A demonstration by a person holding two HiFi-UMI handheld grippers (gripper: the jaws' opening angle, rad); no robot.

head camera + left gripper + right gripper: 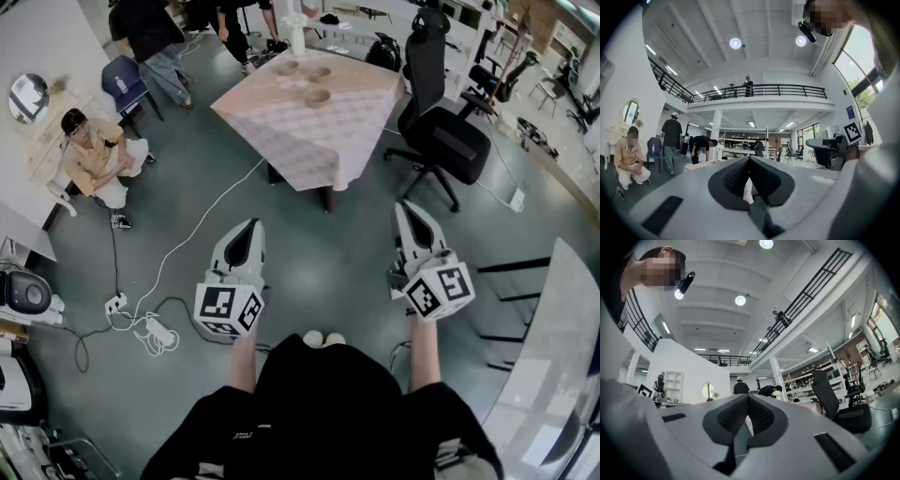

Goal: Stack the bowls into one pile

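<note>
Three brown bowls stand apart on a table with a checked cloth (pixel 309 141) far ahead: one at the back left (pixel 286 67), one at the back right (pixel 319 72) and one nearer (pixel 317 97). Both grippers hang over the floor well short of the table, pointing toward it. My left gripper (pixel 251 223) is shut with nothing in it, and its pads meet at the tip in its own view (pixel 749 158). My right gripper (pixel 405 204) is also shut and empty, with its dark pads together (pixel 748 397).
A black office chair (pixel 441 122) stands right of the table. A white vase with flowers (pixel 297 37) is at the table's far edge. A person crouches at the left (pixel 94 159), others stand behind. White cables and a power strip (pixel 141 319) lie on the floor at left.
</note>
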